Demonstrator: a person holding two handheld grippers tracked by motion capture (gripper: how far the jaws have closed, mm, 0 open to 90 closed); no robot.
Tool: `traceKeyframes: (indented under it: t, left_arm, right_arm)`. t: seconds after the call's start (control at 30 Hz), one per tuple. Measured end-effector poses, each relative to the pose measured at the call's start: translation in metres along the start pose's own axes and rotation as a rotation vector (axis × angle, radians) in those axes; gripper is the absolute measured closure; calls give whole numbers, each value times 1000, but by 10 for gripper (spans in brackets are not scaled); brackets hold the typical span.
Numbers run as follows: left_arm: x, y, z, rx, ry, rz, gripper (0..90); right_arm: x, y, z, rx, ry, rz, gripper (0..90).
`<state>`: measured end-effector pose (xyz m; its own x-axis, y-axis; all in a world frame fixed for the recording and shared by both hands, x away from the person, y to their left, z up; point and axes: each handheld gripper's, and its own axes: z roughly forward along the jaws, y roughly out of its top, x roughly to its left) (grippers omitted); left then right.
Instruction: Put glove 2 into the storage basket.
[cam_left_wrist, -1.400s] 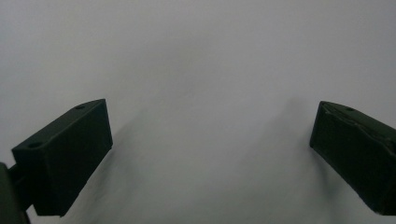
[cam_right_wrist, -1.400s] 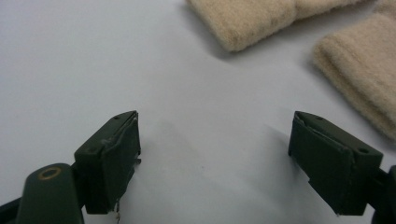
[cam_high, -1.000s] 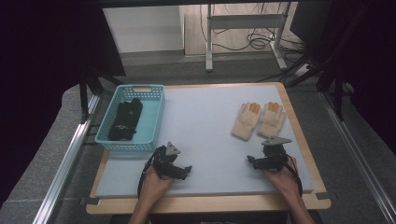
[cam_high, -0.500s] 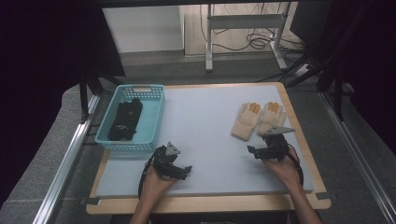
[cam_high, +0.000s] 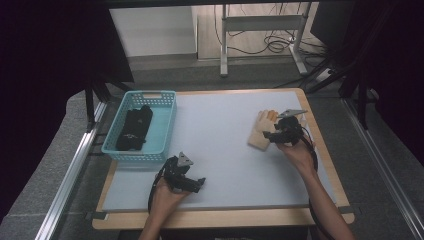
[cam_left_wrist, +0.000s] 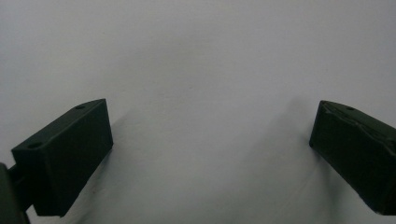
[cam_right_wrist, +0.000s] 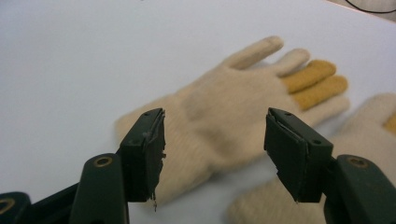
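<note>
R gripper (cam_right_wrist: 212, 158) hangs just over the cream glove (cam_right_wrist: 224, 112) at the right side of the table (cam_high: 220, 150). Its jaws have just been closing, now half open, nothing pinched yet. L gripper (cam_left_wrist: 210, 154) sits wide open, holding nothing, w/ bare table under it.

Dim high view with black upper corners; the table (cam_high: 225, 150) is evenly lit. Gripper views are soft, with faint shadows.

On your counter (cam_high: 220, 125) the basket (cam_high: 162, 125) sits at the far left with a dark bundle (cam_high: 134, 128) in it, two gloves (cam_high: 260, 131) lie side by side at the right, your right tool (cam_high: 275, 135) over them, your left tool (cam_high: 192, 182) near the front edge.
</note>
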<state>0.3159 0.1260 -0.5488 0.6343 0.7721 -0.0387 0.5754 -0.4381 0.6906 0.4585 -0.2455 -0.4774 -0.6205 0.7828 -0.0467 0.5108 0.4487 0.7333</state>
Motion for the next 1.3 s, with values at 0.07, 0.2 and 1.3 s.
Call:
traceKeyframes:
  t: [0.07,0.2,1.3]
  left_arm:
    - [0,0,0,-1,0,-1,0]
    - [0,0,0,0,-1,0,0]
    - [0,0,0,-2,0,1,0]
  right_arm:
    - [-6,4,8,10,-5,1,372]
    - [-14,8,27,18,-8,-8,289]
    - [27,14,13,-14,89,-149,823]
